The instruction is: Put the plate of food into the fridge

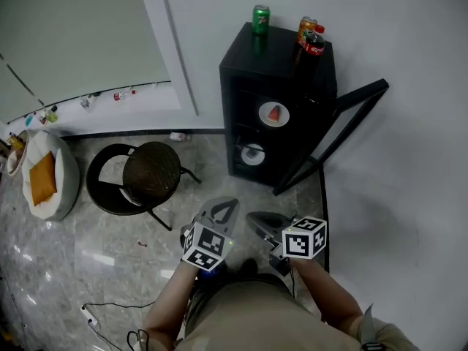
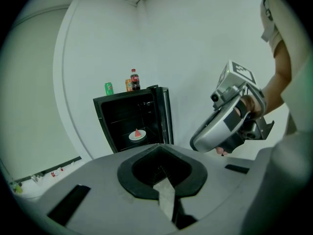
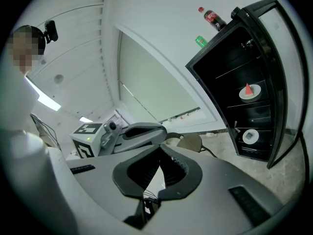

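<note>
A white plate with a red wedge of food point(image 1: 273, 114) rests on the upper shelf inside the black mini fridge point(image 1: 252, 57); it also shows in the left gripper view as the plate point(image 2: 137, 135) and in the right gripper view as the plate point(image 3: 249, 93). The fridge door point(image 1: 338, 131) stands swung open to the right. My left gripper point(image 1: 223, 210) and right gripper point(image 1: 260, 222) hover side by side well in front of the fridge, both shut with nothing in them. The shut jaws show in the left gripper point(image 2: 159, 151) and right gripper point(image 3: 160, 150) views.
A second white dish point(image 1: 253, 153) sits on the lower shelf. A green can point(image 1: 260, 19), an orange can point(image 1: 306, 28) and a cola bottle point(image 1: 314, 42) stand on the fridge top. A round dark stool point(image 1: 151, 172) is left of the fridge, a white cushion seat point(image 1: 47, 175) farther left.
</note>
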Tool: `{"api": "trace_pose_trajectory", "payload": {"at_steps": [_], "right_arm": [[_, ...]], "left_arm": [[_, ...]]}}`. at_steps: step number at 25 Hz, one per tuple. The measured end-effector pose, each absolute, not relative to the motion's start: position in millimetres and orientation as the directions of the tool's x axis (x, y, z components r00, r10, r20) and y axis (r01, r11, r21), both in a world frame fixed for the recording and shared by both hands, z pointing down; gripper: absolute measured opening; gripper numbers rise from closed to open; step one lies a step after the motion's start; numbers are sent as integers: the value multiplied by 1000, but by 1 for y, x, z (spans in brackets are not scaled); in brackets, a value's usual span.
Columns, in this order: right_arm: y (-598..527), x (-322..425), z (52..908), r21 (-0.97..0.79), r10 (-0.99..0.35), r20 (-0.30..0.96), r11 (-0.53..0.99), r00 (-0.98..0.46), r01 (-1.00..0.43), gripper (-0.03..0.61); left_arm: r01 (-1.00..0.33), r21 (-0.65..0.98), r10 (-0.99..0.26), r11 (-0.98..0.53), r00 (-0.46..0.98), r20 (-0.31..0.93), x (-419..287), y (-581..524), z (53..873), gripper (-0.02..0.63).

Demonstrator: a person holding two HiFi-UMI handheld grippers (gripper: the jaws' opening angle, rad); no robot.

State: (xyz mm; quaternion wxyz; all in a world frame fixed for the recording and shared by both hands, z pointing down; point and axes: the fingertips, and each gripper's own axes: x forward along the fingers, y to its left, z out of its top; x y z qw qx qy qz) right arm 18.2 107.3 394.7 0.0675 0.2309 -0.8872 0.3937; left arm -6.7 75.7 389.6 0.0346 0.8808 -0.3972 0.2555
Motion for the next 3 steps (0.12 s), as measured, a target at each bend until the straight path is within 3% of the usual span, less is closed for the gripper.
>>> {"api": "trace_pose_trajectory", "payload": {"at_steps": [3], "right_arm": [[112,-1,396,-669,-352,304,583,-885,-462,21]], "left_arm": [[-718,-140,-682,-682,555,476,-25,80,392,9]]}}
